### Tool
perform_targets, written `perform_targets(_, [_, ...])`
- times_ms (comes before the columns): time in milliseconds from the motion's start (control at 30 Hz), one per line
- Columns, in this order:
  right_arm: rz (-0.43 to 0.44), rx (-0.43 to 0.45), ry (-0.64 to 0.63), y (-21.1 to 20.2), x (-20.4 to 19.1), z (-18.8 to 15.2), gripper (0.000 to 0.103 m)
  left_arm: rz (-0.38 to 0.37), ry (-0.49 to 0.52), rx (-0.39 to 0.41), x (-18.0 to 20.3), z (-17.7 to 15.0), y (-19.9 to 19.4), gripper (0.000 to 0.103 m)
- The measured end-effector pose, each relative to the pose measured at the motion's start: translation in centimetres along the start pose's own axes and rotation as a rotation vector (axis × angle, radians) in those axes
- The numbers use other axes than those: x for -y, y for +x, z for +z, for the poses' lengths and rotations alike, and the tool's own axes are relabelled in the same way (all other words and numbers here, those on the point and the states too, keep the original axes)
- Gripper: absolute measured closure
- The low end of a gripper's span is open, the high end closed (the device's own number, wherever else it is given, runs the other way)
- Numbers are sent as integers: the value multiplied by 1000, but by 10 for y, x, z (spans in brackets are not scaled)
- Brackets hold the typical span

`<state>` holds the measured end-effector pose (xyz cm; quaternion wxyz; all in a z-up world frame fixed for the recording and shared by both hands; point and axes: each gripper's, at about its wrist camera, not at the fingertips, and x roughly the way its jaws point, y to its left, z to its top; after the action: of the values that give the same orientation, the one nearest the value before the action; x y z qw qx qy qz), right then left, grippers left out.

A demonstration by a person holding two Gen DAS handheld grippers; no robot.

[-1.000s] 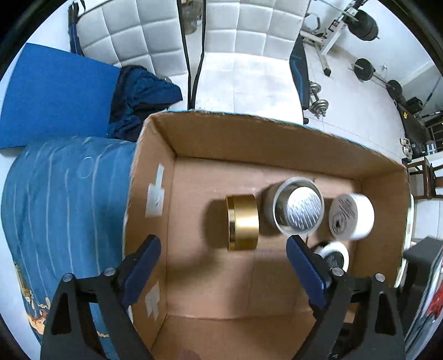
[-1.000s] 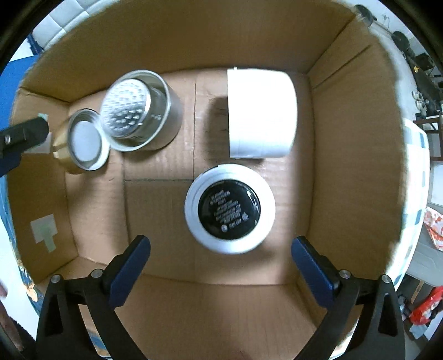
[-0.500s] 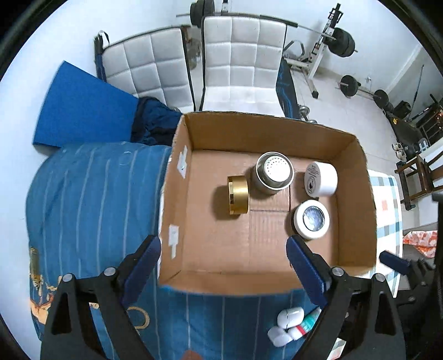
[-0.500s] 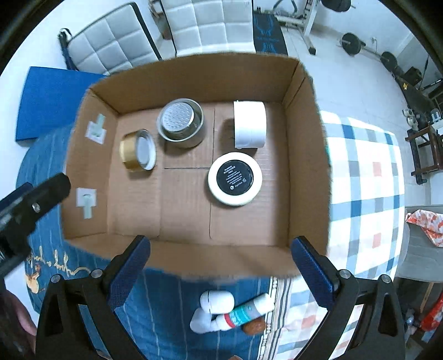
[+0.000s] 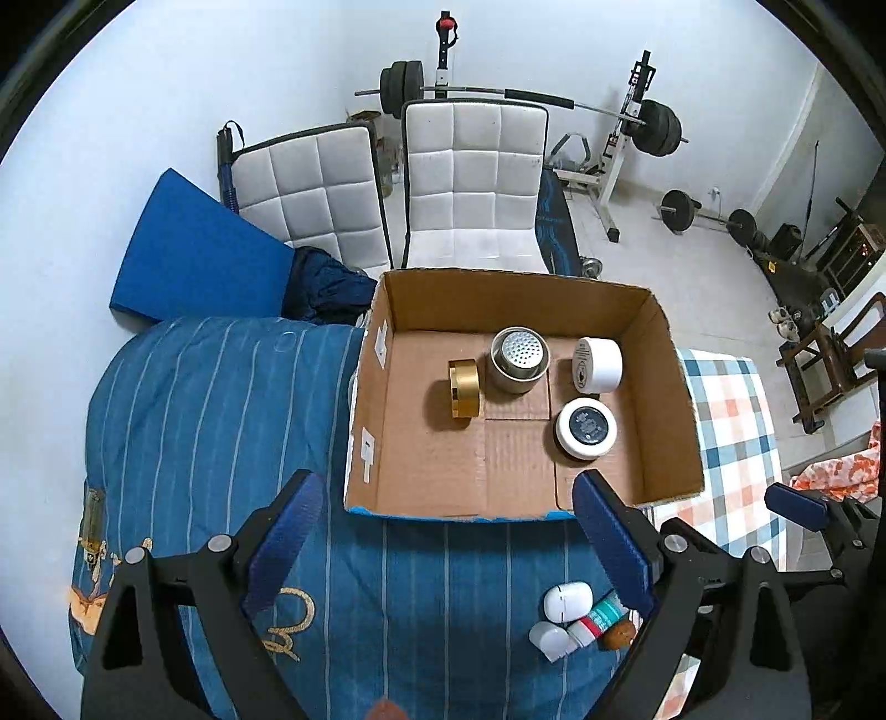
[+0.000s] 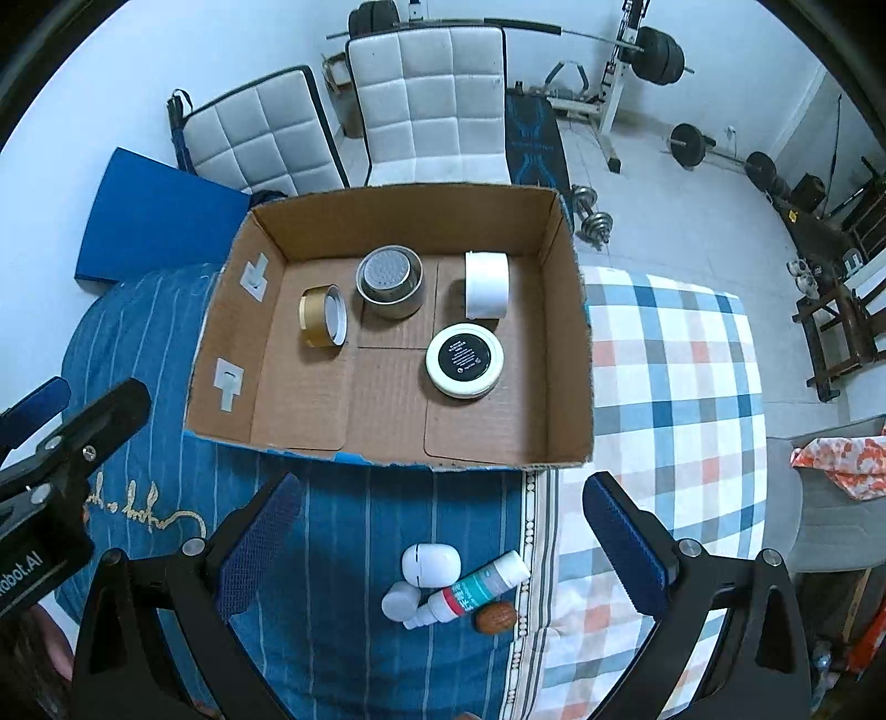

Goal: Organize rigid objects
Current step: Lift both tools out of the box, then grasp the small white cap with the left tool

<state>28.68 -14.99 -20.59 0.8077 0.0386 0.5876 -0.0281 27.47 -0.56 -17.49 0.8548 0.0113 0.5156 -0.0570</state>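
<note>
A cardboard box (image 6: pixel 570 354) (image 5: pixel 673 399) sits on the bed. Inside it lie a gold tin (image 6: pixel 323 315) (image 5: pixel 464 387), a steel perforated cup (image 6: pixel 389 281) (image 5: pixel 519 359), a white jar on its side (image 6: pixel 486 284) (image 5: pixel 598 365) and a white jar with a black lid (image 6: pixel 465 360) (image 5: pixel 586 429). Near the box's front lie a white case (image 6: pixel 431 563) (image 5: pixel 567 601), a white cap (image 6: pixel 400 601), a white-and-teal tube (image 6: pixel 470 590) and a brown nut (image 6: pixel 497 617). My left gripper (image 5: pixel 446 540) and right gripper (image 6: pixel 440 545) are both open and empty, held above the bed in front of the box.
The box rests on a blue striped cover (image 6: pixel 332 554) beside a checked cover (image 6: pixel 675 387). Two white padded chairs (image 6: pixel 432 105) and a blue mat (image 6: pixel 155 221) stand behind the bed. Weights and a barbell rack (image 6: pixel 637 50) fill the far right floor.
Both grippers have pulled up and back out of the box, so the whole box and the small items in front of it now show. Both stayed open.
</note>
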Motion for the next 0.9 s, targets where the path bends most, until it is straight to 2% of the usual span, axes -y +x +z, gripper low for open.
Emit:
perform_targets(133, [11,-21,16,-3,16,-18,0,-7,14,-30,8,-21,0,10])
perform_targets(233, [1,-77,37,12,36,-40,0,-1,36,-95,19,-44,19,10])
perform_targets(333, [-9,-165,78,41,60,-68,0,9,73,-184,35,-72,53,10])
perform_targets(400, [24,-241,120,68,75,-92,0,7,107,-253,48,-92,80,10])
perform_targets(533, [63,-349,191,116,95,-129,0,-43,124,-385,68,-126,128,12])
perform_targets(667, [83,-396,244,148,104,-155,5,-71,140,-463,86,-147,162,12])
perform_targets(767, [75,-412,261,157,110,-166,9,-87,160,-520,99,-160,184,15])
perform_targets(800, [76,-414,262,159,111,-169,9,-94,163,-533,102,-163,189,18])
perform_targets(833, [85,-415,267,160,112,-172,9,-96,168,-542,105,-166,194,25])
perform_targets(900, [100,-415,261,162,112,-175,9,-90,181,-560,111,-171,204,44])
